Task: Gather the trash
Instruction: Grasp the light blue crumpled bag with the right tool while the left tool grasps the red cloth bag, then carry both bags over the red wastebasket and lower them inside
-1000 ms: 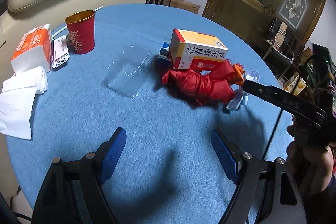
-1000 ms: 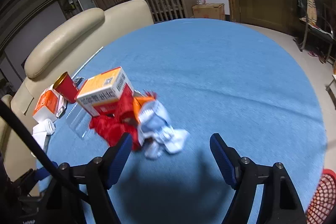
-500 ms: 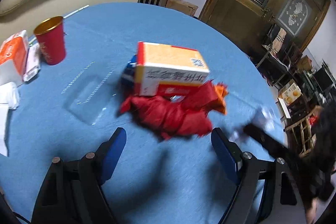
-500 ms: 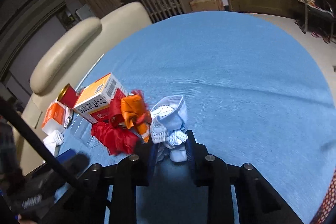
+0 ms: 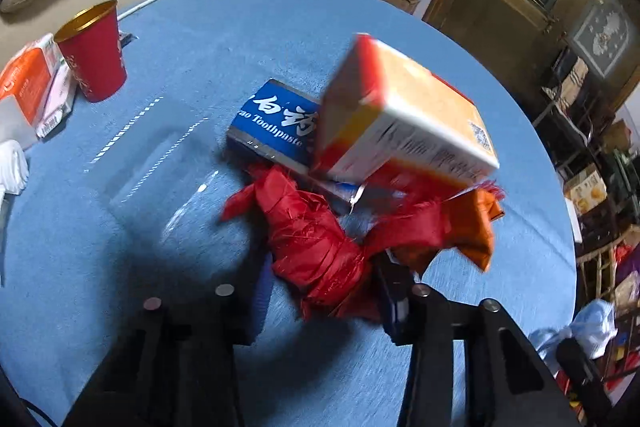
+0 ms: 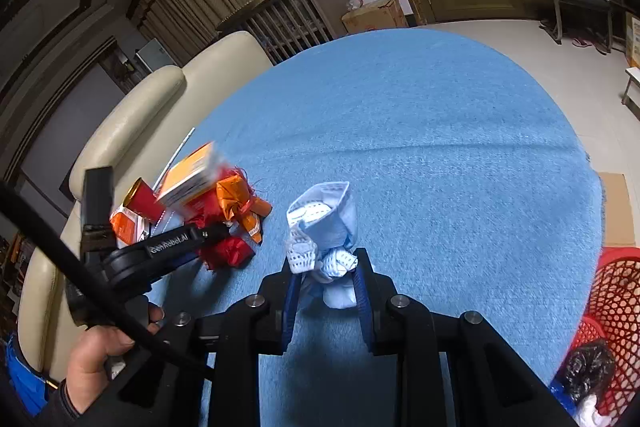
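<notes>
Showing two hand-held grippers over a round table [image 6: 460,131] with a blue cloth. The right gripper [image 6: 325,277] has its jaws pressed onto a crumpled pale-blue wad [image 6: 324,227], which stands up from between the pads near the table's near edge. The left gripper [image 5: 320,291] has just been closing; its jaws now pinch a bundle of red cloth [image 5: 316,247], an orange scrap [image 5: 476,227] trailing from the bundle's right end.

Surroundings, left view: an orange-and-white box [image 5: 408,119], blurred and tilted, sits atop the red cloth and partly covers a blue toothpaste carton [image 5: 276,123] lying flat behind it. A clear plastic tray [image 5: 160,163] lies just left of the bundle. Toward the table's left edge stand a red cup [image 5: 94,55], upright, and beside it an orange tissue pack [image 5: 28,83]; white tissue [image 5: 12,167] lies at the very edge.

Right view: a hand [image 6: 100,359] grips the left gripper's handle, a black cable crossing in front of it. Beyond the table's right edge, a red mesh basket [image 6: 616,303] holds a black bag [image 6: 588,367]; whatever else it holds cannot be made out. A cream sofa [image 6: 132,131] borders the table's far left side.
</notes>
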### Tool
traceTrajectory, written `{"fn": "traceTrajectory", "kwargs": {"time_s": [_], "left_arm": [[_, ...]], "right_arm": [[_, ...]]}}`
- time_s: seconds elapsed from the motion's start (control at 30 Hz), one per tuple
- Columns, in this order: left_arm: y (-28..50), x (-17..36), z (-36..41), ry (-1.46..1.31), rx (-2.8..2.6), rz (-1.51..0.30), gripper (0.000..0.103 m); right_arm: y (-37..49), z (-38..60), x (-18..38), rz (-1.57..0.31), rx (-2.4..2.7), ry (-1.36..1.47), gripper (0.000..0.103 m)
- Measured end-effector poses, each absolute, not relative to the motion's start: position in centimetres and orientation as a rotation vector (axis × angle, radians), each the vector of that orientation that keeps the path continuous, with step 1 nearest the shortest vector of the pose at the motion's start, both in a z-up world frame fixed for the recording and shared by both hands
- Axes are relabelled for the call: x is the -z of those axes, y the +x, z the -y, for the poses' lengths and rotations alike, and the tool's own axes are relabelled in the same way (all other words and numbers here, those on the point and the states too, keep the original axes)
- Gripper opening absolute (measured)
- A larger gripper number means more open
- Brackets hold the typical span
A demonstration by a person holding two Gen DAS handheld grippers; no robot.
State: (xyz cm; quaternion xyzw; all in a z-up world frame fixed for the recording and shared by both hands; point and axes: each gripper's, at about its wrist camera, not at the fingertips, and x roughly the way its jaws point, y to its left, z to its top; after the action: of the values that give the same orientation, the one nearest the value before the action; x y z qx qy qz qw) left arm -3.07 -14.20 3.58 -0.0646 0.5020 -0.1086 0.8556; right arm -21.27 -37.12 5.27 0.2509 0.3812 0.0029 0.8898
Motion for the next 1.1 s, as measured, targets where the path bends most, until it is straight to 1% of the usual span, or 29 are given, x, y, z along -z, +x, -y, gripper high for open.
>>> {"fn": "traceTrajectory", "kwargs": {"time_s": [0.27,0.47,0.7,1.1], "left_arm": [[-7.6,-5.5,11.5,-0.081,0.253,-0.996,0.043],[-10.2,-7.9,11.2,-0.039,0.276,-0.944,0.043],[-12.7,-9.2,11.8,-0.010,0.324,-0.907,0.043],[-16.6,-11.1,16.1,0.055,0.425,-0.855,0.043]], "right_arm": [[-22.9,35.6,-5.8,-0.782,-0.023,0.523,0.027],[-24.6,34.7,-6.8,-0.763,-0.024,0.516,0.027],[-27.8,34.9,-7.5,-0.739,0.000,0.528,0.027],[-33.8,37.9,-7.8,-0.686,0.091,0.577,0.027]]}}
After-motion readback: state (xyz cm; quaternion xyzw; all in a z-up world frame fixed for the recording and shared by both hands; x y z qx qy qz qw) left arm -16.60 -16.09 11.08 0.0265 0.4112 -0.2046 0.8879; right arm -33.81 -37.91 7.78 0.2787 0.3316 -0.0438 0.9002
